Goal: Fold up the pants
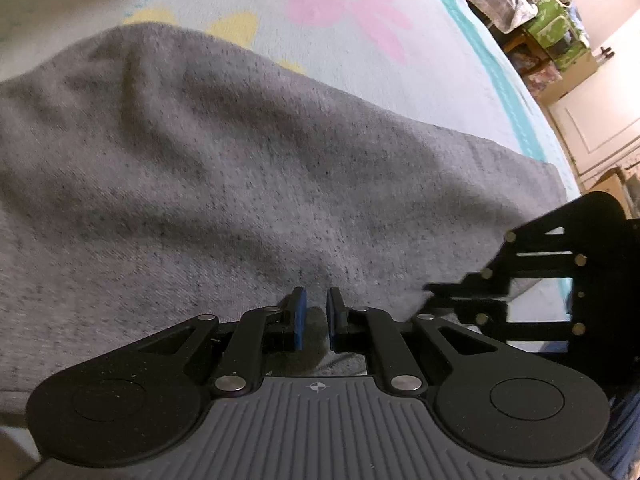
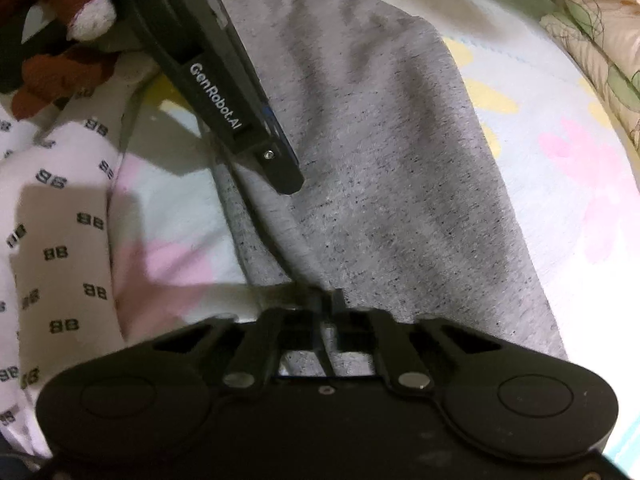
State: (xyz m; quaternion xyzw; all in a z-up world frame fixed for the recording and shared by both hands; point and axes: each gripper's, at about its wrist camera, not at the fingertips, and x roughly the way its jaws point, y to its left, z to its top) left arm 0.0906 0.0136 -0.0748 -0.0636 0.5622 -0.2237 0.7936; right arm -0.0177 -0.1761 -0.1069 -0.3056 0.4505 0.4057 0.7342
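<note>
Grey speckled pants (image 1: 240, 160) lie spread over a flowered bedspread (image 1: 340, 20). Near their close edge my left gripper (image 1: 316, 318) is shut, with a fold of the grey cloth bunched between its blue pads (image 1: 298, 320). In the same view my right gripper (image 1: 430, 292) comes in from the right, its tips at the pants' edge. The right wrist view shows the pants (image 2: 380, 160) running away from the right gripper (image 2: 327, 308), whose fingers are pressed together on the cloth's near edge. The left gripper (image 2: 290, 184) slants in from the upper left onto the fabric.
The bedspread (image 2: 560, 160) has pink and yellow flowers and a teal border (image 1: 480, 60). White fabric printed with "88" (image 2: 60, 240) and a brown plush toy (image 2: 60, 40) lie to the left. A patterned pillow (image 2: 600, 40) sits far right. Boxes and bundles (image 1: 560, 40) stand beyond the bed.
</note>
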